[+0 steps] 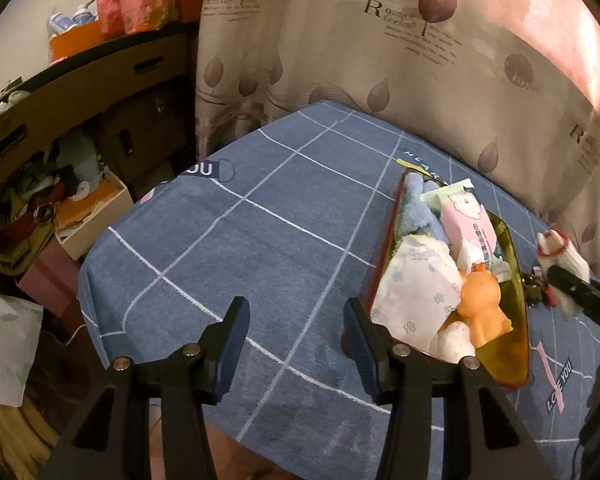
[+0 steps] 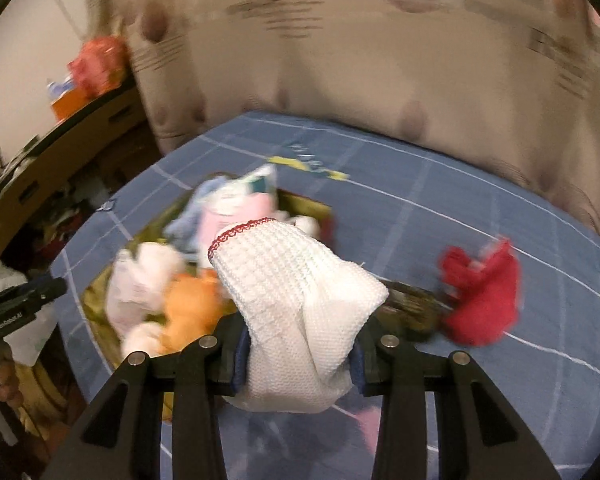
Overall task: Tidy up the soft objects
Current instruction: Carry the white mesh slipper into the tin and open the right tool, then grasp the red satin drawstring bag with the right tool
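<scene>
My right gripper (image 2: 300, 364) is shut on a white knitted cloth with red trim (image 2: 292, 288), held above the blue checked table. In the left wrist view the same cloth (image 1: 560, 252) shows at the far right, beside the tray. A gold tray with a red rim (image 1: 512, 360) holds an orange plush toy (image 1: 484, 308), a white floral pack (image 1: 416, 292), a pink pack (image 1: 472, 224) and a blue plush (image 1: 416, 208). The right wrist view shows the tray (image 2: 96, 300) blurred, left of the cloth. My left gripper (image 1: 296, 344) stands open over bare tablecloth, left of the tray.
A red cloth (image 2: 480, 300) lies on the table right of the held cloth, with a dark object (image 2: 412, 308) beside it. A patterned curtain (image 1: 380, 60) hangs behind the table. Cardboard boxes (image 1: 80, 92) and clutter fill the floor at the left.
</scene>
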Demonstrator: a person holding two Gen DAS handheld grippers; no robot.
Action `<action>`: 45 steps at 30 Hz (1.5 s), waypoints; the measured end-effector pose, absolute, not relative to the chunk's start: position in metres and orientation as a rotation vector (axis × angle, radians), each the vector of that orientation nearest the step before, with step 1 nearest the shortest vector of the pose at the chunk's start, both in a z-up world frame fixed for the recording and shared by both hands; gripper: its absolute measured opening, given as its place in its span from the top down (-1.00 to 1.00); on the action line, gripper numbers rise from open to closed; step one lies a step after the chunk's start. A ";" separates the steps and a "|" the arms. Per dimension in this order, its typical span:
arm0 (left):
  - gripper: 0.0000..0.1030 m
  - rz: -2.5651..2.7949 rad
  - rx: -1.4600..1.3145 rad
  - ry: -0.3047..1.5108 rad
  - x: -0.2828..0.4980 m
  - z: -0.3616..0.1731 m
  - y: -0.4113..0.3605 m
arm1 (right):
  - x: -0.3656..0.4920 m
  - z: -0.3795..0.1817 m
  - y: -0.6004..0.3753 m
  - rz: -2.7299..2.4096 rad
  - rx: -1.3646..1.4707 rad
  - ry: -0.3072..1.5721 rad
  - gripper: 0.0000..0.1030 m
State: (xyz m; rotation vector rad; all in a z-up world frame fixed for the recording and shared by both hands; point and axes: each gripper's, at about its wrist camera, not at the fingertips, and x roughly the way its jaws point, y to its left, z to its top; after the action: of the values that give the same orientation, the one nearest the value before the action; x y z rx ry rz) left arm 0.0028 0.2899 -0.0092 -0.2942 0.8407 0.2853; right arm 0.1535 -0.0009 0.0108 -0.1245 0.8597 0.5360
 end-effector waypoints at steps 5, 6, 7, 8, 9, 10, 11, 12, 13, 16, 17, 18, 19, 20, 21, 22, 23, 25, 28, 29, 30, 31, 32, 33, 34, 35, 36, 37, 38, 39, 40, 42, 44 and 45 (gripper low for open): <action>0.03 0.309 -0.317 0.842 0.002 -0.011 0.296 | 0.161 0.002 0.046 0.593 -0.162 0.876 0.30; 0.03 0.309 -0.322 0.846 0.002 -0.011 0.296 | 0.163 0.000 0.054 0.601 -0.167 0.880 0.30; 0.03 0.308 -0.330 0.854 0.003 -0.013 0.297 | 0.165 -0.001 0.061 0.604 -0.173 0.882 0.30; 0.03 0.308 -0.333 0.860 0.004 -0.014 0.297 | 0.167 -0.003 0.067 0.606 -0.177 0.884 0.30; 0.03 0.311 -0.338 0.866 0.003 -0.015 0.298 | 0.170 -0.004 0.073 0.608 -0.180 0.888 0.30; 0.03 0.315 -0.344 0.866 0.003 -0.016 0.298 | 0.172 -0.005 0.078 0.608 -0.181 0.889 0.30; 0.03 0.317 -0.348 0.865 0.003 -0.016 0.298 | 0.173 -0.006 0.081 0.607 -0.184 0.889 0.29; 0.03 0.318 -0.352 0.866 0.002 -0.016 0.299 | 0.175 -0.007 0.087 0.602 -0.193 0.886 0.28; 0.03 0.318 -0.353 0.866 0.002 -0.016 0.299 | 0.177 -0.009 0.090 0.596 -0.200 0.884 0.27; 0.03 0.325 -0.352 0.869 0.003 -0.017 0.299 | 0.181 -0.013 0.100 0.590 -0.223 0.879 0.22; 0.03 0.326 -0.349 0.871 0.003 -0.017 0.299 | 0.182 -0.014 0.102 0.585 -0.234 0.879 0.20; 0.03 0.326 -0.349 0.871 0.004 -0.017 0.299 | 0.183 -0.014 0.104 0.582 -0.245 0.877 0.19; 0.03 0.326 -0.347 0.871 0.004 -0.017 0.298 | 0.182 -0.015 0.106 0.582 -0.254 0.872 0.18; 0.03 0.327 -0.346 0.871 0.004 -0.017 0.298 | 0.182 -0.015 0.107 0.582 -0.258 0.871 0.13; 0.03 0.327 -0.344 0.870 0.004 -0.017 0.298 | 0.182 -0.016 0.108 0.582 -0.261 0.871 0.07; 0.03 0.327 -0.342 0.871 0.004 -0.017 0.298 | 0.181 -0.016 0.109 0.583 -0.261 0.870 0.02; 0.03 0.328 -0.339 0.872 0.004 -0.018 0.297 | 0.180 -0.015 0.109 0.587 -0.258 0.867 -0.09; 0.03 0.329 -0.336 0.874 0.005 -0.018 0.297 | 0.178 -0.015 0.108 0.587 -0.258 0.861 -0.29; 0.03 0.330 -0.330 0.874 0.005 -0.018 0.295 | 0.174 -0.016 0.104 0.590 -0.245 0.858 -0.46; 0.03 0.331 -0.327 0.876 0.005 -0.018 0.295 | 0.172 -0.015 0.103 0.594 -0.238 0.859 -0.48; 0.03 0.332 -0.325 0.878 0.005 -0.018 0.296 | 0.171 -0.015 0.102 0.597 -0.234 0.862 -0.50; 0.03 0.333 -0.323 0.881 0.006 -0.019 0.296 | 0.169 -0.014 0.100 0.601 -0.229 0.863 -0.53; 0.03 0.333 -0.321 0.884 0.006 -0.019 0.296 | 0.167 -0.013 0.099 0.604 -0.227 0.864 -0.59; 0.03 0.332 -0.320 0.885 0.006 -0.019 0.295 | 0.164 -0.012 0.097 0.610 -0.227 0.864 -0.65; 0.03 0.332 -0.319 0.883 0.005 -0.019 0.294 | 0.161 -0.010 0.096 0.615 -0.226 0.862 -0.66; 0.03 0.334 -0.320 0.881 0.006 -0.019 0.294 | 0.159 -0.008 0.094 0.620 -0.223 0.859 -0.66; 0.03 0.333 -0.318 0.879 0.006 -0.019 0.294 | 0.155 -0.006 0.091 0.624 -0.218 0.855 -0.66; 0.03 0.334 -0.315 0.878 0.006 -0.020 0.294 | 0.154 -0.005 0.089 0.626 -0.215 0.854 -0.66; 0.03 0.334 -0.312 0.878 0.006 -0.020 0.293 | 0.152 -0.003 0.086 0.630 -0.204 0.852 -0.66; 0.03 0.335 -0.309 0.879 0.006 -0.021 0.293 | 0.150 -0.001 0.082 0.633 -0.190 0.851 -0.67; 0.03 0.335 -0.308 0.880 0.006 -0.021 0.293 | 0.149 0.001 0.078 0.633 -0.179 0.849 -0.67; 0.03 0.336 -0.307 0.882 0.006 -0.020 0.293 | 0.146 0.004 0.069 0.626 -0.160 0.842 -0.67; 0.03 0.337 -0.306 0.880 0.006 -0.020 0.294 | 0.144 0.007 0.057 0.607 -0.148 0.834 -0.67; 0.03 0.338 -0.305 0.880 0.006 -0.020 0.294 | 0.144 0.008 0.052 0.597 -0.143 0.832 -0.67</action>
State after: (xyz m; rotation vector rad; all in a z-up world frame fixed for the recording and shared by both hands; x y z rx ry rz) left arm 0.0061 0.2936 -0.0197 -0.3048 0.8803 0.3378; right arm 0.1439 0.0520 0.0076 -0.1429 0.8320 0.5973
